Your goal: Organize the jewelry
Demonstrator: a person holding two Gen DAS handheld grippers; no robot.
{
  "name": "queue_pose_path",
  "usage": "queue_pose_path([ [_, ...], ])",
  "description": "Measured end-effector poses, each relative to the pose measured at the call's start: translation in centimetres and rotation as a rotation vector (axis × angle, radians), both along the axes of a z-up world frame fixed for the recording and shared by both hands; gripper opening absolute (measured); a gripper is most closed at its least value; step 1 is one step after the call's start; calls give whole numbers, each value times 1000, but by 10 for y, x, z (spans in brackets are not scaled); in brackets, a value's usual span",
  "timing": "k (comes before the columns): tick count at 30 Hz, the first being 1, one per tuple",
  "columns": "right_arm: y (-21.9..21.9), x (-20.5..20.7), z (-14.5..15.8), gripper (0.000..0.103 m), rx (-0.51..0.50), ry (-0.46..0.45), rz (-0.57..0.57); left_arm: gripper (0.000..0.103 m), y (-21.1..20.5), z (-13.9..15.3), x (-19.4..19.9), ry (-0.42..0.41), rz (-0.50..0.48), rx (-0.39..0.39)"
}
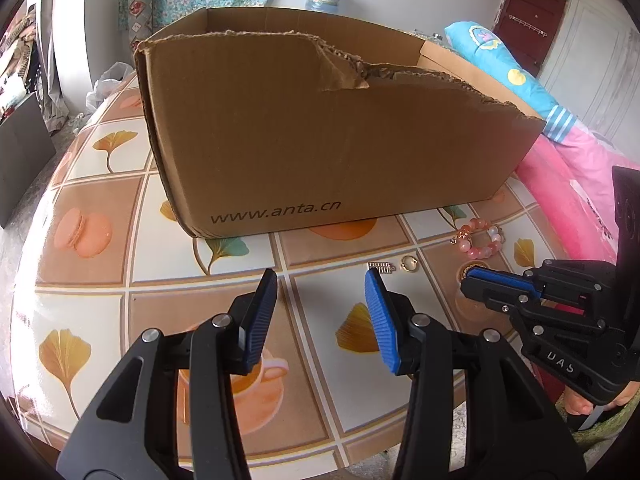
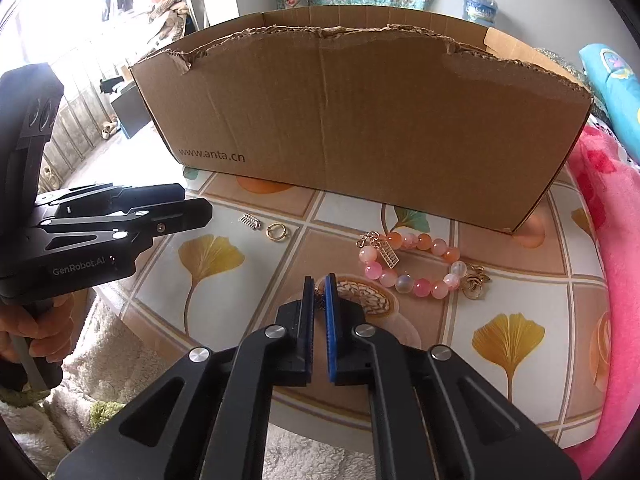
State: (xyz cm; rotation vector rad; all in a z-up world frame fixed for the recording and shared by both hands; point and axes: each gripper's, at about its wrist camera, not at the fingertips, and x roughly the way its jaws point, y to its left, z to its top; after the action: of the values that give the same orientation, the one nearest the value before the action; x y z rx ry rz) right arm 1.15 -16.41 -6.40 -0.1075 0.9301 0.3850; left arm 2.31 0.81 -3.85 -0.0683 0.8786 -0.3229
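Left hand-held gripper hovers low over the surface, its blue-padded fingers spread wide apart with nothing between them. Ahead of it stands the cardboard box, torn along its top edge, "www.anta.cn" printed low on the near wall. Its inside is hidden from both views.

Over to the right hand-held gripper: its fingers are drawn close together, and a bit of thin golden chain shows in the narrow gap between the pads. Looks pinched there, though how much of the chain it has is too small to tell. The tips sit just above a round lattice-pie print on the surface.

On the patterned surface, the pink and orange bead bracelet lies just ahead and right of the right gripper, with gold charms at both ends, close in front of the box wall. Further left, a small gold ring lies flat, and just beside it a tiny silver comb-like piece. Both sit apart from the bracelet, between the two grippers, near the left one's fingertips.

A pink blanket lies against the surface's right edge.
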Motion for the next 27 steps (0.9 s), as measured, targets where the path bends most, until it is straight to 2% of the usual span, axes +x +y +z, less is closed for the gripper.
queue_pose_path([
  [5, -16, 8, 6, 2, 97, 31, -30, 43, 1, 1, -2, -6, 0, 6],
  [14, -36, 13, 28, 2, 197, 0, -57, 43, -7, 5, -3, -38, -40, -5],
  [19, -34, 6, 21, 4, 180, 35, -13, 43, -12, 4, -1, -32, -49, 5],
  [20, -31, 5, 19, 8, 162, 43, -6, 43, -13, 4, -1, -30, -49, 7],
  [21, -28, 4, 17, 16, 141, 43, 3, 43, -13, 3, 0, -28, -49, 8],
  [23, -23, 2, 14, 22, 114, 35, 14, 43, -12, 2, 0, -24, -47, 9],
  [27, -15, 4, 9, 22, 55, 29, 32, 43, -15, 1, 2, -18, -49, 17],
])
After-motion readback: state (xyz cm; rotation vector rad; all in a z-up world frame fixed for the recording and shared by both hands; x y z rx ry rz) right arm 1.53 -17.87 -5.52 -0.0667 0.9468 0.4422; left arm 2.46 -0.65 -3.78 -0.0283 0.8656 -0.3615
